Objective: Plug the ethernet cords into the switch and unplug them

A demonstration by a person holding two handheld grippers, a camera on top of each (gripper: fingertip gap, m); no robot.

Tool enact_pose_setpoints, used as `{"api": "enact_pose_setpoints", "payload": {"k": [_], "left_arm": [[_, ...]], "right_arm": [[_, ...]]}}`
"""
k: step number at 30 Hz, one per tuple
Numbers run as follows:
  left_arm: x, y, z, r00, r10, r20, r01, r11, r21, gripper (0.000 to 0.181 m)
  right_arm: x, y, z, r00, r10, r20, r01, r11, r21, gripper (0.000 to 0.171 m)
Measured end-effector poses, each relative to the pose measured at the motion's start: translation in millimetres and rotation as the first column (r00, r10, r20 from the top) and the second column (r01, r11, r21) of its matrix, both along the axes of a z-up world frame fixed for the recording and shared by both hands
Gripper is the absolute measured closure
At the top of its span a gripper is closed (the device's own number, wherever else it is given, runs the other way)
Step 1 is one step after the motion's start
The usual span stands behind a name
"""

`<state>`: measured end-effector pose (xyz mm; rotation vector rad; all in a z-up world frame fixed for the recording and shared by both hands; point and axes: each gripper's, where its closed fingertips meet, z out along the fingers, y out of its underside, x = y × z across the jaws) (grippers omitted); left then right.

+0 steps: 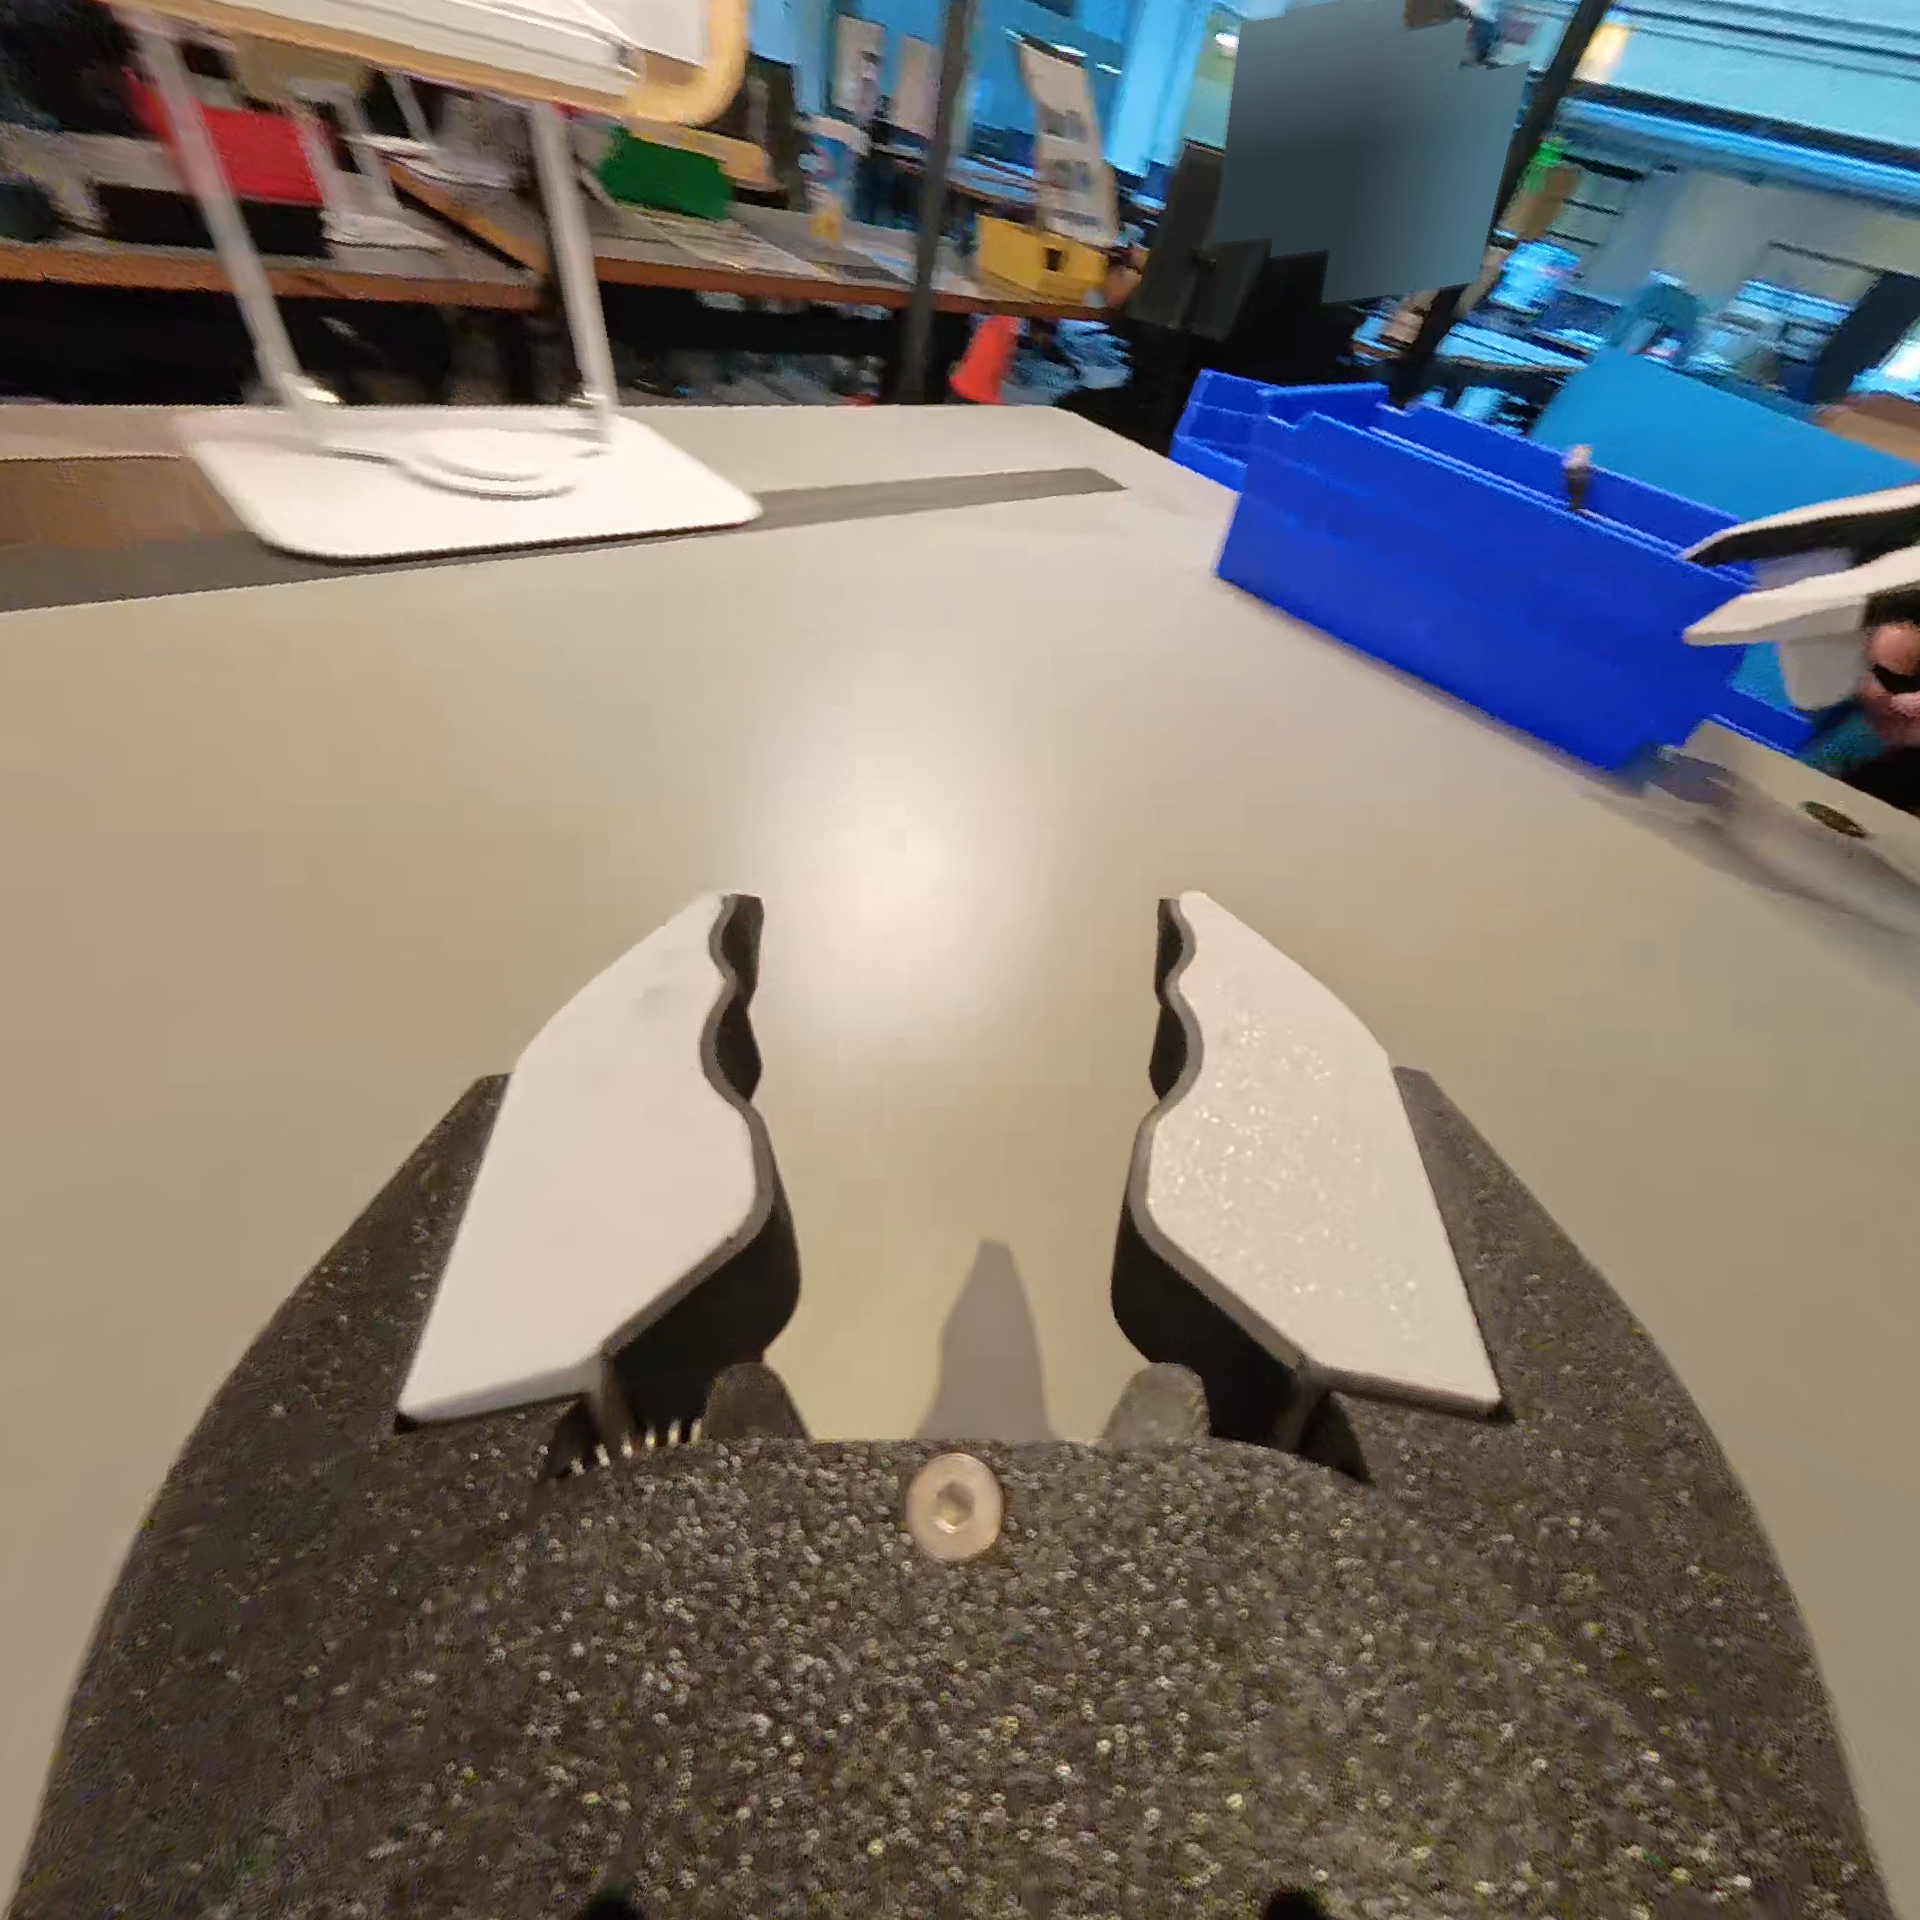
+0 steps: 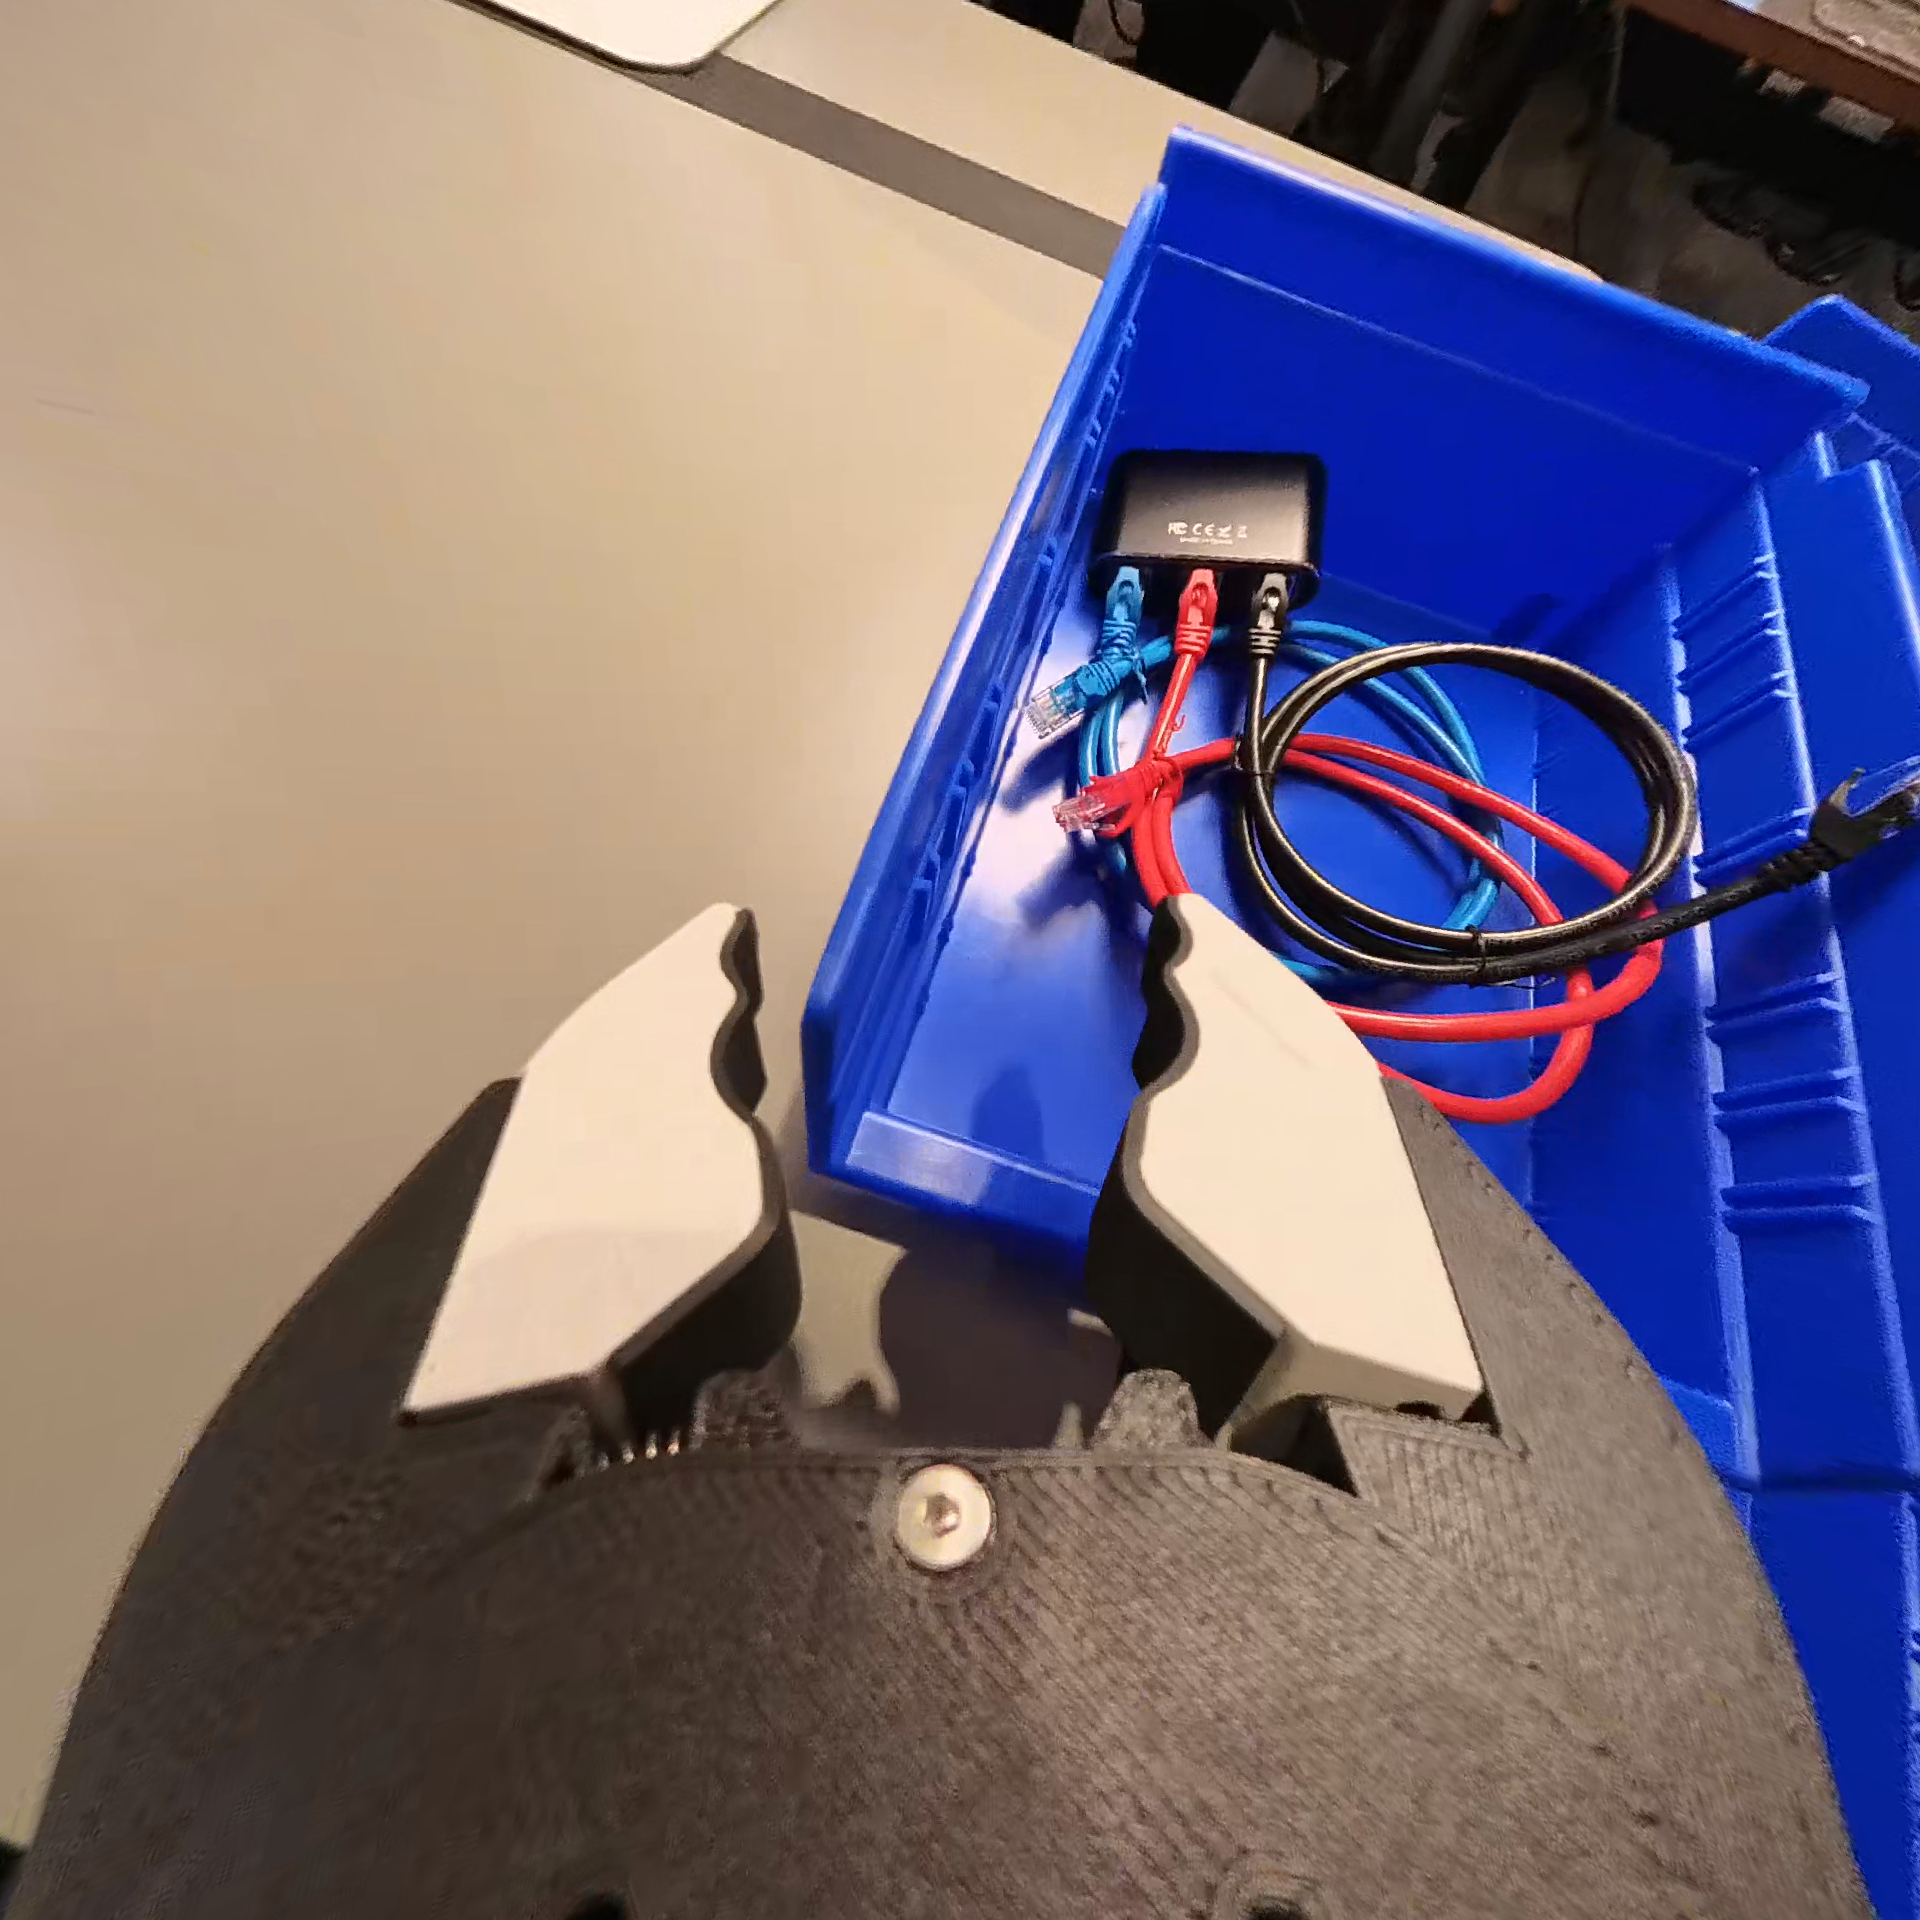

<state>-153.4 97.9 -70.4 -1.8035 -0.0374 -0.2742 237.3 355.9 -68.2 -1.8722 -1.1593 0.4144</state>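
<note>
With both my left fingers (image 1: 961, 925) and right fingers (image 2: 951, 935) spread and empty, the switch (image 2: 1210, 520) sits in the blue bin (image 2: 1455, 343), three cords plugged, so unplugging looks next.

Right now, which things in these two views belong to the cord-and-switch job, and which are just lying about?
Part of the job:
- black switch
- blue cord, red cord and black cord, each with one end in the switch
- blue bin holding them
- left tongs and right tongs, both open and empty

Just lying about:
- white stand
- grey table
</note>
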Motion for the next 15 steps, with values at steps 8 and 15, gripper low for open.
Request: {"api": "enact_pose_setpoints", "payload": {"k": [8, 15], "left_arm": [[-108, -118, 10, 0.869, 0.402, -0.288, -0.443, 0.892, -0.091, 0.108], [-209, -219, 15, 0.596, 0.582, -0.553, -0.772, 0.604, -0.195, 0.103]], "right_arm": [[-9, 4, -7, 1.0, -0.005, 0.014, 0.004, 0.999, 0.045, 0.105], [-9, 10, -12, 0.996, -0.049, 0.07, 0.042, 0.995, 0.096, 0.115]]}}
